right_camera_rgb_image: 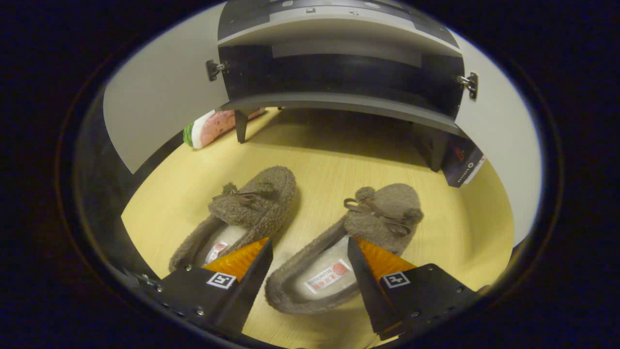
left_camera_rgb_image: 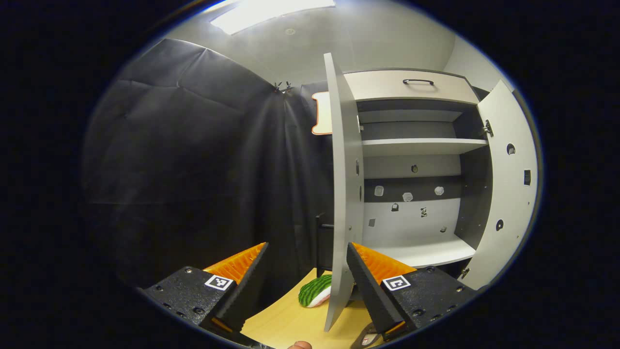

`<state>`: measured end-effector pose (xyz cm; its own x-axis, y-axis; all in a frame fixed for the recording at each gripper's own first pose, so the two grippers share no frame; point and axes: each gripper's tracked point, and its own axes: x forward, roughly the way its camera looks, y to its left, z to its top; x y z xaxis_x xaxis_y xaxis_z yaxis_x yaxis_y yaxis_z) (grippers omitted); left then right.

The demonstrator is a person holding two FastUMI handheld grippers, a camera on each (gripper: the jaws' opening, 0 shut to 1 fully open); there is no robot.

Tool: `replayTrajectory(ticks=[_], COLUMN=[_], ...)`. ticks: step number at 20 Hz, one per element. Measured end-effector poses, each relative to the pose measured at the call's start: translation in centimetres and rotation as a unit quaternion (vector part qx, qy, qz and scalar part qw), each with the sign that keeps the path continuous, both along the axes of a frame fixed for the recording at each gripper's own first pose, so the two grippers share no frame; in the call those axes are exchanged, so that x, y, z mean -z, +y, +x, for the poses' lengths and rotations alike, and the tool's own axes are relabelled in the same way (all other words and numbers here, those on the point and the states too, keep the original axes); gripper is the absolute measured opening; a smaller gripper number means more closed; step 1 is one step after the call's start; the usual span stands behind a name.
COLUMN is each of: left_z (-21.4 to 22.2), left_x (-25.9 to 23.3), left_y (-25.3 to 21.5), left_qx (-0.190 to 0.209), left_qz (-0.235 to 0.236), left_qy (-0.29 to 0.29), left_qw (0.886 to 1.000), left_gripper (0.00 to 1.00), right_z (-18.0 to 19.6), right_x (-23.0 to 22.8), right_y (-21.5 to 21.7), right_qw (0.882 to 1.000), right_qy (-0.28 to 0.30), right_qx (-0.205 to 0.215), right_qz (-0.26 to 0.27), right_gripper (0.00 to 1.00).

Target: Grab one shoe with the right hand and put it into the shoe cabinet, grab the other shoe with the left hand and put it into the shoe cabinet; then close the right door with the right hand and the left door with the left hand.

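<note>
Fuzzy brown shoes (right_camera_rgb_image: 334,242) side by side on table (right_camera_rgb_image: 465,228), right tool (right_camera_rgb_image: 307,264) wide above one, left tool (left_camera_rgb_image: 306,269) wide facing open cabinet (left_camera_rgb_image: 416,160)

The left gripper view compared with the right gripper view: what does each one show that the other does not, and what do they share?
Left gripper view alone: the cabinet's drawer handle, the upper shelf, the ceiling light.

Right gripper view alone: two fuzzy brown shoes on the floor, the left shoe and the right shoe, the latter between the open right gripper.

Shared: the shoe cabinet with both doors open, the wooden floor, the watermelon-patterned object.
</note>
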<state>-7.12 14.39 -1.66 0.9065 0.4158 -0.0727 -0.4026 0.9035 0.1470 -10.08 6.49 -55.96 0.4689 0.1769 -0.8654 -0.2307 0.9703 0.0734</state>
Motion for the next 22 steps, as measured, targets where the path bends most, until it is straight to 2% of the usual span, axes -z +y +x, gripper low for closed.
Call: replayTrajectory(ticks=[1,2,4,5,6,7,8,10,12,14,16,17,22], left_z=[-0.4,-0.7,-1.1,-1.4,-1.5,-1.5,-1.6,-1.5,-1.5,-1.4,-1.4,-1.4,-1.0], left_x=[0.0,-0.1,-0.2,-0.2,-0.2,-0.2,0.0,0.1,0.1,0.0,0.1,0.1,0.8], left_y=[0.3,0.6,1.0,1.1,1.1,1.1,0.9,0.5,0.1,-0.5,-1.0,-1.3,-2.8], left_qx=[-0.006,-0.012,-0.021,-0.024,-0.025,-0.025,-0.023,-0.018,-0.012,-0.005,0.002,0.005,0.026], left_qz=[0.001,0.002,0.006,0.007,0.007,0.005,0.002,-0.002,-0.004,-0.004,-0.006,-0.006,-0.019], left_qy=[0.0,0.001,0.002,0.002,0.002,0.002,0.003,0.003,0.001,0.0,-0.001,-0.001,0.001], left_qw=[1.0,1.0,1.0,1.0,1.0,1.0,1.0,1.0,1.0,1.0,1.0,1.0,0.999], left_gripper=[0.96,0.93,1.0,1.0,0.92,0.93,0.99,0.96,0.96,0.96,0.93,0.96,0.96], right_z=[0.1,0.2,0.4,0.3,0.4,0.5,0.4,1.1,0.9,0.8,0.6,0.5,0.9], right_x=[0.5,0.7,1.1,1.2,1.4,1.2,1.0,0.6,0.5,0.6,-0.1,-0.6,-4.3], right_y=[0.3,0.4,0.3,0.3,0.0,-0.3,-0.4,-1.8,-2.3,-2.5,-3.0,-3.4,-5.2], right_qw=[1.0,1.0,1.0,1.0,1.0,1.0,1.0,0.999,0.998,0.997,0.997,0.997,0.994], right_qy=[0.0,0.001,0.002,0.006,0.006,0.008,0.014,0.006,0.018,0.022,0.018,0.014,-0.01], right_qx=[-0.003,-0.003,-0.004,-0.004,0.0,0.007,0.012,0.027,0.05,0.065,0.07,0.073,0.104], right_qz=[-0.002,-0.004,-0.014,-0.016,-0.026,-0.027,-0.024,-0.042,-0.035,-0.033,-0.029,-0.026,0.014], right_gripper=[0.91,0.89,0.8,0.76,0.76,0.73,0.54,0.54,0.12,0.0,0.0,0.0,0.01])
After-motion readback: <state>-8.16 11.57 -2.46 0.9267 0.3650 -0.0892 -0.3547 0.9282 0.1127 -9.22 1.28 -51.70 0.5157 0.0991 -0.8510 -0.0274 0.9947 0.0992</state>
